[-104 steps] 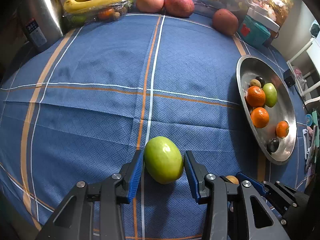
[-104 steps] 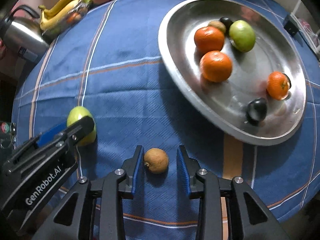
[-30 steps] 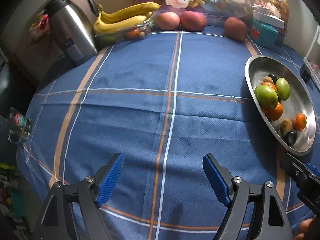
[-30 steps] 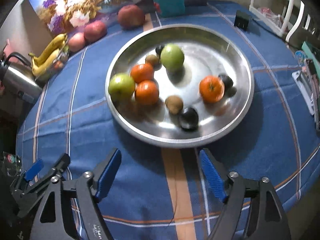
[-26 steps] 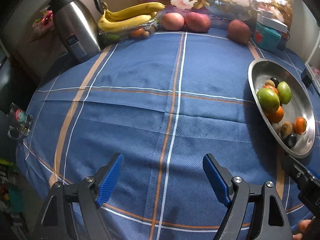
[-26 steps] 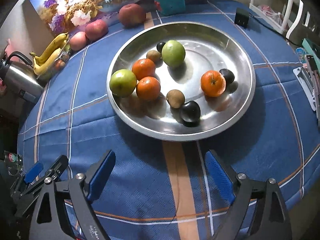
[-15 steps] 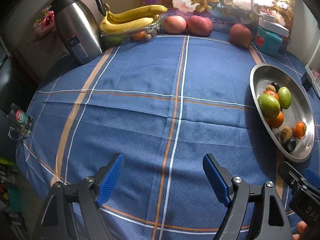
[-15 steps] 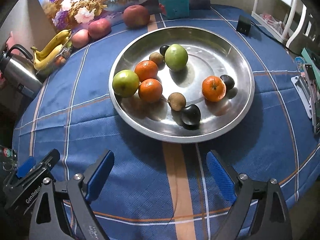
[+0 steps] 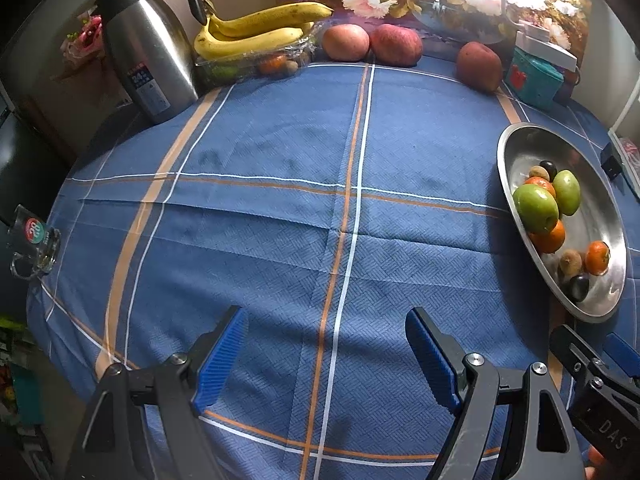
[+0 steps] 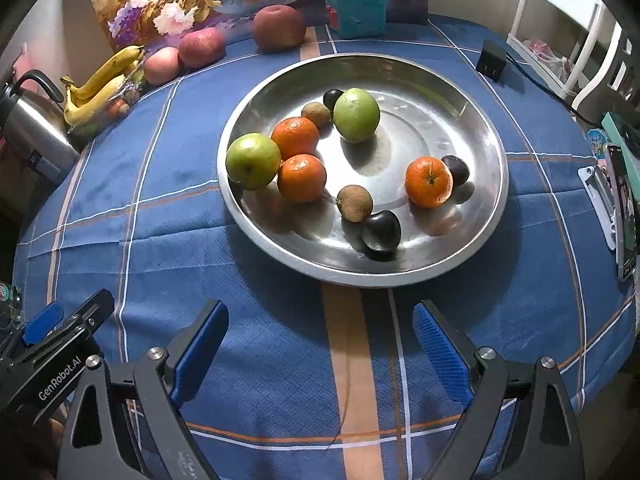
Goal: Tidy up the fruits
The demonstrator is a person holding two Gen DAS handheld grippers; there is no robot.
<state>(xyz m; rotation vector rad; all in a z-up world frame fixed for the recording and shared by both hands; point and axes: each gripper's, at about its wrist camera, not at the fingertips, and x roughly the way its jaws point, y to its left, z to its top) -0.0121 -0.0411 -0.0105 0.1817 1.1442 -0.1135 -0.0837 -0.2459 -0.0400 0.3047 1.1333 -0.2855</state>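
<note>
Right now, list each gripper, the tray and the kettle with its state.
left gripper: open, empty, above the cloth.
right gripper: open, empty, short of the tray.
steel tray: upright, holding nine fruits.
kettle: upright, lid down.
bananas: outside the tray, on a clear box.

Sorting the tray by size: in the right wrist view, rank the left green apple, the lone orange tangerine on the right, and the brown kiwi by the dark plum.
1. Left green apple
2. Lone orange tangerine
3. Brown kiwi
</note>
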